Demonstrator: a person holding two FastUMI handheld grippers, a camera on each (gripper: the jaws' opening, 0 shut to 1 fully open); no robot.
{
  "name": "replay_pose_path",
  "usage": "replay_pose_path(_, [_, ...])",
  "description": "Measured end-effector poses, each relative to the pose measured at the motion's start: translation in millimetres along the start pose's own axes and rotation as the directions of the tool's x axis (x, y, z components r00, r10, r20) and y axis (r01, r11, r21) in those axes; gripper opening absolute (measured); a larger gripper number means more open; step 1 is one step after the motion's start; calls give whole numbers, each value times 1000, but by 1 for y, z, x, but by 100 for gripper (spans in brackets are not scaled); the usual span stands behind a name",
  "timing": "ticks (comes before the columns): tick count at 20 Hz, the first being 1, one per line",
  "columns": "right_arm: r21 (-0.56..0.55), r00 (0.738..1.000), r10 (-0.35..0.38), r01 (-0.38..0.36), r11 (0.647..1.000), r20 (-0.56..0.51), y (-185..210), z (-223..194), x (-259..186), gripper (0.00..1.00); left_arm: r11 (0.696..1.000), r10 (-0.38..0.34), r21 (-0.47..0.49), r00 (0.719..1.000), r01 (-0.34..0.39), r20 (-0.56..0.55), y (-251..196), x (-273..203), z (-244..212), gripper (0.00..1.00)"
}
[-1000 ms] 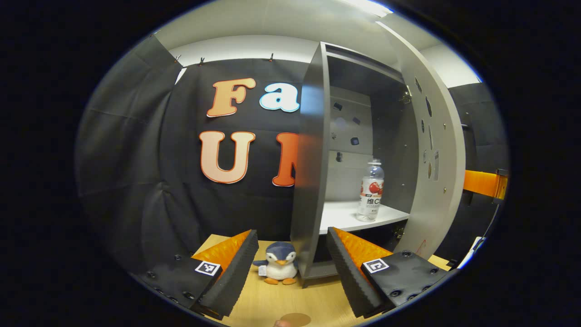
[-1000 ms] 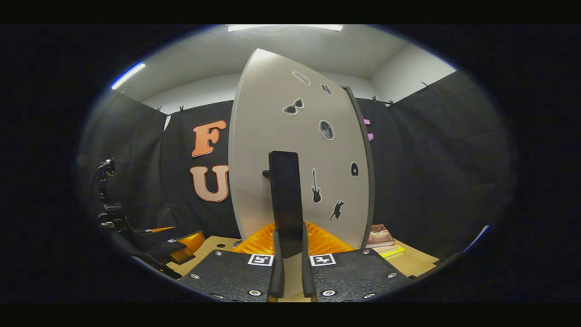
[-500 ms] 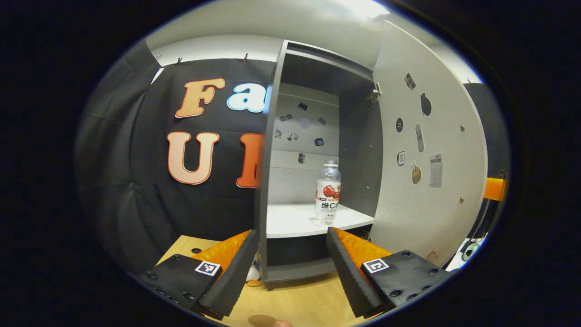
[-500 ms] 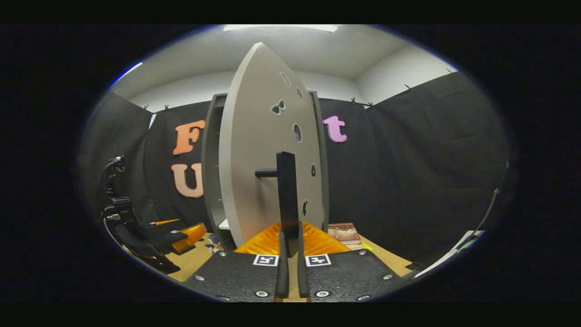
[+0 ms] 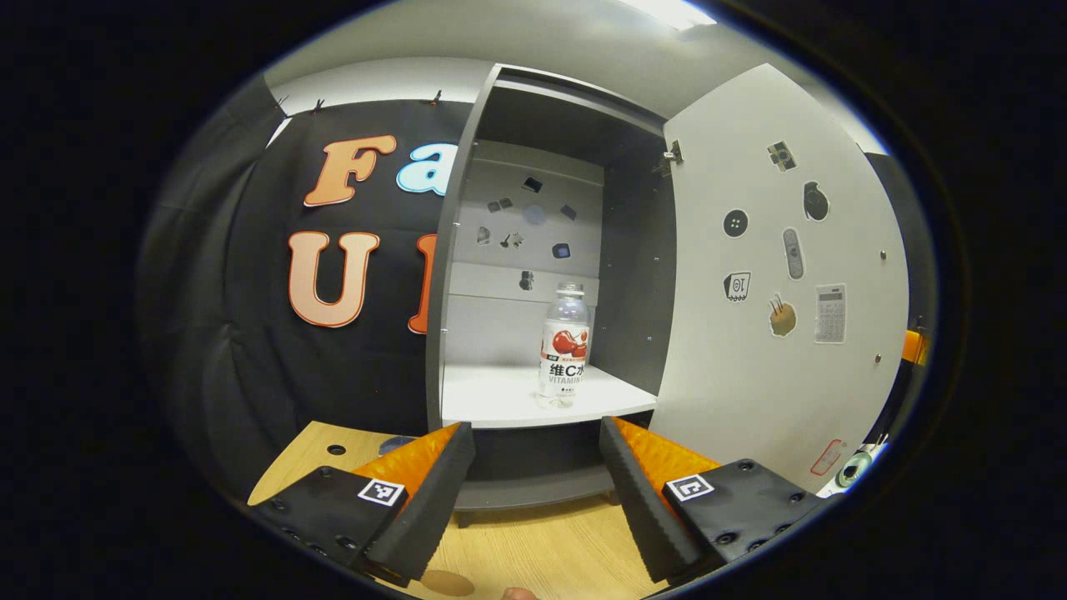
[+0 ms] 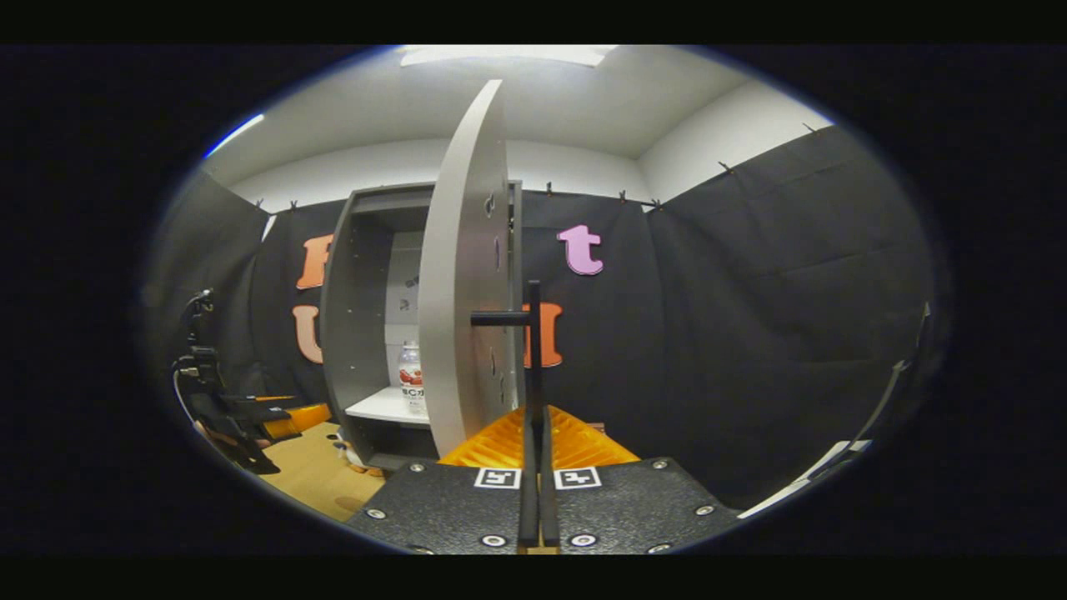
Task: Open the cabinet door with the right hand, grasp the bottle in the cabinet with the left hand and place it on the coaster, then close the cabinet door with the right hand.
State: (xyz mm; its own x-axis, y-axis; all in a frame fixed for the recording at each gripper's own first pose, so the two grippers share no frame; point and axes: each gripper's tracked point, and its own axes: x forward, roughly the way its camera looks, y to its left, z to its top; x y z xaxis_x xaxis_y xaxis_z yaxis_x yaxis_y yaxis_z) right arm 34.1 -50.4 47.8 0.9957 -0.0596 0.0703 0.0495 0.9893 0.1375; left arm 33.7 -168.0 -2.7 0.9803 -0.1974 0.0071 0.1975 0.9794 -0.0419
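Clear bottle (image 5: pixel 563 346) upright on shelf, cabinet door (image 5: pixel 775 275) open

In the right gripper view, the right gripper (image 6: pixel 533 467) clamps the door's handle (image 6: pixel 533 350), the cabinet door (image 6: pixel 458 275) standing edge-on at 12 o'clock. A bottle (image 6: pixel 409 379) stands inside the cabinet (image 6: pixel 354 317); what may be the left gripper (image 6: pixel 279 415) sits at 9 o'clock.

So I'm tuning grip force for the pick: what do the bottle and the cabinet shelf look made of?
The bottle looks like clear thin plastic: the back panel shows through its upper part, and a printed wrap label circles its body. The shelf looks like white laminated board, smooth and matte, with a flat square edge; what lies under the coating cannot be told.
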Motion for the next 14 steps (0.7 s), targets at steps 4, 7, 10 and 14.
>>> replay_pose_path(4, [20, 998, 64, -64, 998, 2, -11, 1, 6, 0, 1000, 15, 19, 1000, -15, -3, -11, 6, -3, 99])
replay_pose_path(7, [17, 996, 87, -87, 996, 2, -12, 1, 7, 0, 1000, 13, 25, 1000, -13, -14, -17, 10, -6, 99])
replay_pose_path(10, [14, 997, 75, -75, 997, 7, -13, 0, 6, 0, 1000, -3, 14, 1000, 3, -10, -21, 15, -3, 99])
replay_pose_path(14, [10, 1000, -6, 6, 1000, -22, -20, -3, 0, 5, 999, -44, 6, 999, 44, -13, -23, 29, 0, 98])
